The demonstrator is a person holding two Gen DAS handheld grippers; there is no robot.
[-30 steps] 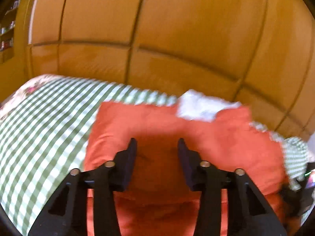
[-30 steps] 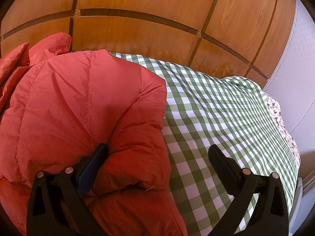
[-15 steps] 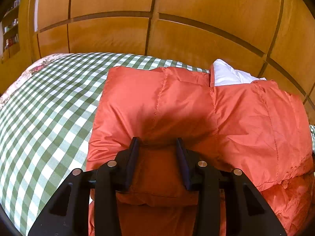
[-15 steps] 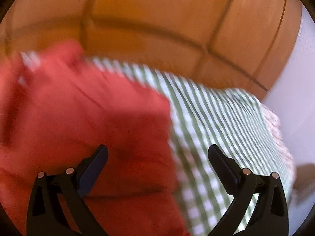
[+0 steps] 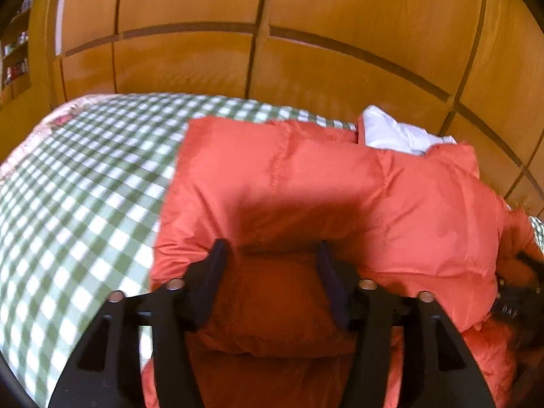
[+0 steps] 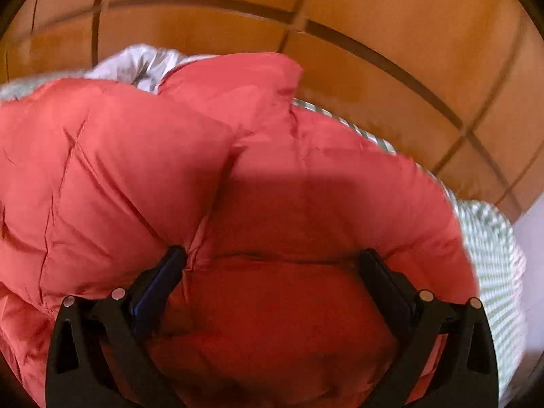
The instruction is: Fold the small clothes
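1. A puffy orange-red jacket (image 5: pixel 306 187) lies on a bed covered with a green-and-white checked sheet (image 5: pixel 78 197). In the left wrist view it fills the frame from the centre out to 3 o'clock, while the bare sheet runs from 8 to 11 o'clock.
2. The jacket's white lining (image 5: pixel 394 132) shows at about 1 o'clock in the left wrist view, at the garment's far edge. In the right wrist view the same pale lining (image 6: pixel 136 68) peeks out at 11 o'clock.
3. The left claw (image 5: pixel 272 272) sits at 6 o'clock of its own view. Its jaws stand partly apart, with a bulge of the jacket's padding between them; both fingers (image 5: pixel 210 278) press against the fabric, though whether it is truly pinched I cannot tell.
4. The right claw (image 6: pixel 272 275) is spread wide, low over the jacket (image 6: pixel 238 170), with a thick roll of quilted fabric swelling between its fingers (image 6: pixel 159 285). The fabric touches both inner faces.
5. In the right wrist view the checked sheet (image 6: pixel 489 238) is only a blurred strip at 3 o'clock, beside the jacket's edge.
6. Wooden wall panels (image 5: pixel 306 34) with dark seams rise behind the bed, from 10 to 2 o'clock in both views.
7. At 9 to 10 o'clock in the left wrist view, a floral edge (image 5: pixel 51 125) borders the sheet.
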